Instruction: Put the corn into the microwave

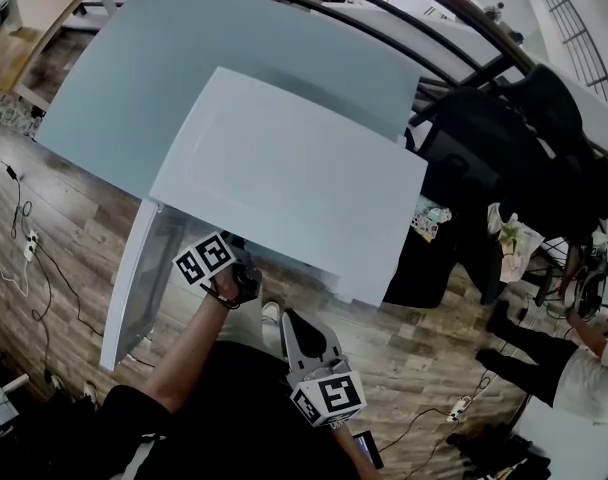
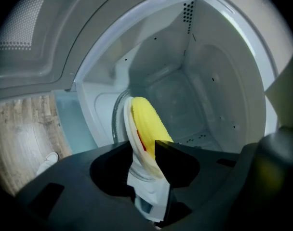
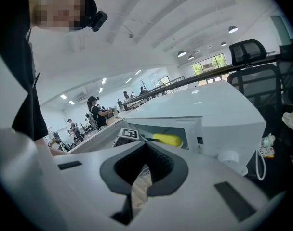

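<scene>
**Head view.** White microwave on a grey-blue counter, centre of frame; its door hangs open at lower left. The left gripper reaches into the opening from below. The right gripper waits at lower centre, apart from the microwave.

**Left gripper view.** Jaws clamped on the white base of the corn, whose yellow end projects into the microwave cavity, clear of its floor.

**Right gripper view.** Jaws together at the tips, nothing between them. Beyond, at centre, the corn shows inside the microwave's opening.
</scene>
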Demonstrator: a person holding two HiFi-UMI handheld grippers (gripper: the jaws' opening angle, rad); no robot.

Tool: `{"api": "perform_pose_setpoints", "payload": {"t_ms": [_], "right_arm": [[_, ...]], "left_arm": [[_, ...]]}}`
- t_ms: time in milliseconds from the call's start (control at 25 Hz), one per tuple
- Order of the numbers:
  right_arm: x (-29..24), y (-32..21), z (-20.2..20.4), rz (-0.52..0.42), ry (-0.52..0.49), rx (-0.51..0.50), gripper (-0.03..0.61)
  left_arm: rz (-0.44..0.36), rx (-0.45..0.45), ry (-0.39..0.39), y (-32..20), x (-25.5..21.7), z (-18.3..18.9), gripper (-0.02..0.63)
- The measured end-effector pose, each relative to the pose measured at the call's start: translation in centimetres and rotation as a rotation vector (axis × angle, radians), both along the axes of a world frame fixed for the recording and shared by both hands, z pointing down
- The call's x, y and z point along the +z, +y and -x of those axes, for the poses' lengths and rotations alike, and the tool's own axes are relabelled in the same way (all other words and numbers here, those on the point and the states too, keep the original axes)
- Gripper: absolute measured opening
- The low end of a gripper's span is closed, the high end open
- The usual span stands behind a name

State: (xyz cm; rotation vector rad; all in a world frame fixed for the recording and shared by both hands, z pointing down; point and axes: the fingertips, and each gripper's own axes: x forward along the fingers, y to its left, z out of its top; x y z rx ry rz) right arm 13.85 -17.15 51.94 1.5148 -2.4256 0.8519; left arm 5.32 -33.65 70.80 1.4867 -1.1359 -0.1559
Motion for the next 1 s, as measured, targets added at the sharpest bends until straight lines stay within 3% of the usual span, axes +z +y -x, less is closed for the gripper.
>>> {"api": "perform_pose_setpoints", "payload": {"t_ms": [160,480,640,880,1000], "right_arm": [[-0.2,-0.1,0.2,0.001,0.006,-0.005,0.008],[-0.2,0.2,0.4,0.001,0.005,0.0,0.008],[-0.3,0.3,0.6,0.0,0.006,-0.003,0.008],[0.0,0.5,0.6,0.007,0.0,-0.003,0.008],[0.1,0.6,0.6,0.007,0.0,0.001,0.008]], "left_arm": [[-0.034,0.056,0.002,0.0,-1.0,-1.0,0.251],[-0.069,0.194,-0.119,0.9,-1.2,-1.7,0.286],[-0.129,0.327,-0.234,1.7,-1.5,-2.2,0.29],[-0.155,0.434,-0.26,2.8,-0.9,-3.0,0.29],[-0.172,0.529,-0.334,3.5,-0.3,-3.3,0.29]]}}
